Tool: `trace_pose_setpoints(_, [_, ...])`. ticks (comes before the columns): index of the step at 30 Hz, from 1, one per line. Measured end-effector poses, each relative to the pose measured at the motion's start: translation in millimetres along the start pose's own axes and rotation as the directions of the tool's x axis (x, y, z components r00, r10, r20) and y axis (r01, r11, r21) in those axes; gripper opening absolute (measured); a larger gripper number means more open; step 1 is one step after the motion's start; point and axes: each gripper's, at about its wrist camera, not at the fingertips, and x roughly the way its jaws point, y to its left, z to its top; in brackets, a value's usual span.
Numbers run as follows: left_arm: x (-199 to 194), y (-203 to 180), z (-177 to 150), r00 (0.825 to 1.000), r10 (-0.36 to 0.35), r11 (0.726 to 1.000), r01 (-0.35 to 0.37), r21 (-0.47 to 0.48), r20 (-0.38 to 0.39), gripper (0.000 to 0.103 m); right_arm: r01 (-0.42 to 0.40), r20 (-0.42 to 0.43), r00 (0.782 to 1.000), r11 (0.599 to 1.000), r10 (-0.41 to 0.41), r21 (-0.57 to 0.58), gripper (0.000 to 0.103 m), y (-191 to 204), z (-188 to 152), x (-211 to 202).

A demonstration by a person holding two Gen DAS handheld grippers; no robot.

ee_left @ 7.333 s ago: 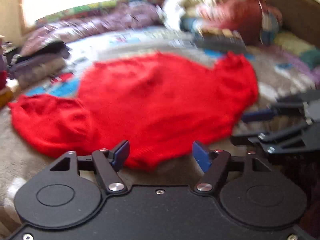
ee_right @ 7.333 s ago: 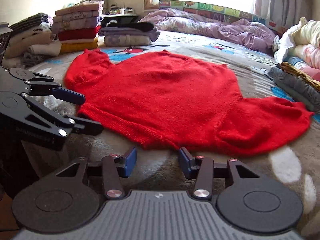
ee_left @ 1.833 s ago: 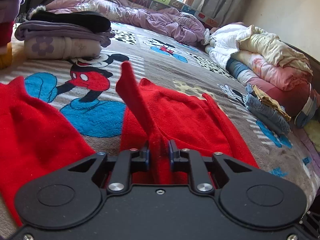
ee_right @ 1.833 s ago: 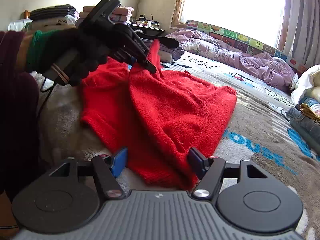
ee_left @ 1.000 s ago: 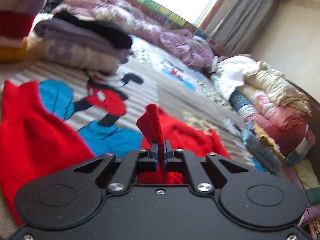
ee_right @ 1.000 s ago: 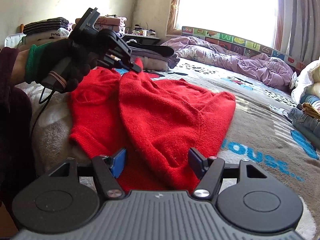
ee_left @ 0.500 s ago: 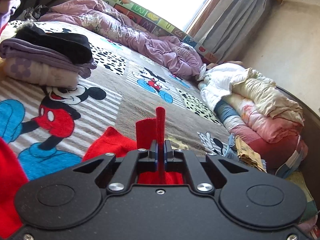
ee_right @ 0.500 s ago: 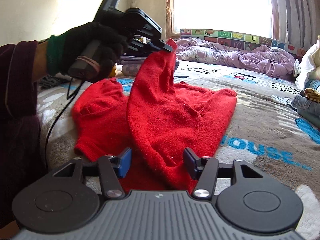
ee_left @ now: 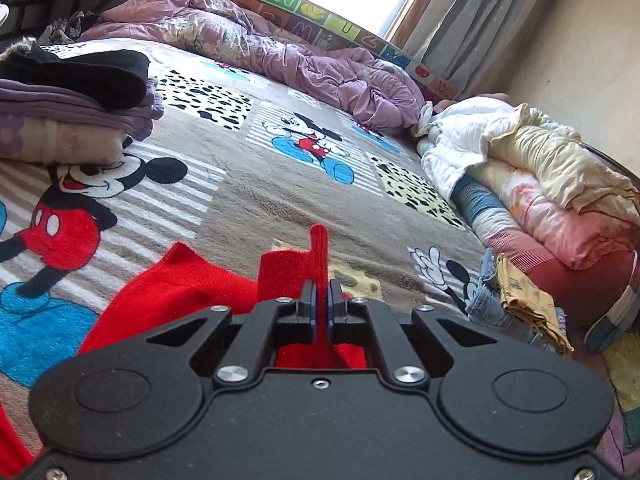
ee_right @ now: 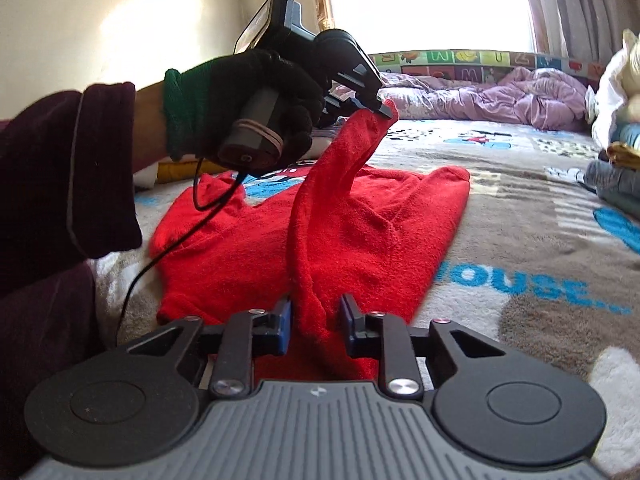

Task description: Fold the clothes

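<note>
one red sweater [ee_right: 352, 232], spread on a cartoon-print blanket [ee_right: 540, 248], one sleeve lifted off it. two grippers: left gripper [ee_left: 319, 306], jaws clamped on the sleeve cuff, held by a hand [ee_right: 256, 104] in a black glove; right gripper [ee_right: 315, 328], jaws apart, straddling a raised ridge of the sweater, not pinching it. around: one stack of folded clothes [ee_left: 68, 116] far left, one purple duvet [ee_left: 280, 56] under the window, one heap of bedding [ee_left: 540, 200] along the right.
</note>
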Motion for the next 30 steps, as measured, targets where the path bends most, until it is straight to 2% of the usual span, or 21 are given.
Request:
trace_pose_setpoints(4, [9, -3, -4, 1.000, 0.019, 1.000, -0.019, -0.005, 0.002, 0.002, -0.031, 0.004, 1.000, 0.994, 0.031, 0.105, 0.024, -12, -2, -1])
trace_pose_setpoints(10, [23, -15, -9, 0.999, 0.040, 0.999, -0.040, 0.015, -0.001, 0.002, -0.079, 0.022, 0.997, 0.950, 0.076, 0.303, 0.022, -35, -8, -2])
trace_pose_setpoints(15, [32, -26, -11, 0.998, 0.060, 0.997, -0.060, 0.056, 0.009, 0.002, -0.113, 0.040, 0.994, 0.891, 0.106, 0.440, 0.022, -52, -16, -2])
trace_pose_setpoints(20, [47, -38, -16, 0.996, 0.084, 0.990, -0.084, 0.117, 0.004, 0.002, -0.144, 0.063, 0.989, 0.812, 0.132, 0.566, 0.021, -68, -24, -1])
trace_pose_setpoints(22, [52, -45, -19, 0.995, 0.102, 0.982, -0.102, 0.159, 0.009, 0.002, -0.156, 0.073, 0.987, 0.775, 0.142, 0.612, 0.020, -75, -27, -1])
trace_pose_setpoints(27, [66, -61, -28, 0.990, 0.139, 0.951, -0.140, 0.275, 0.023, 0.002, -0.174, 0.083, 0.984, 0.730, 0.158, 0.661, 0.019, -81, -32, 0])
trace_pose_setpoints(30, [76, -70, -35, 0.984, 0.173, 0.916, -0.175, 0.360, 0.038, 0.002, -0.183, 0.090, 0.982, 0.702, 0.168, 0.688, 0.019, -85, -34, 0])
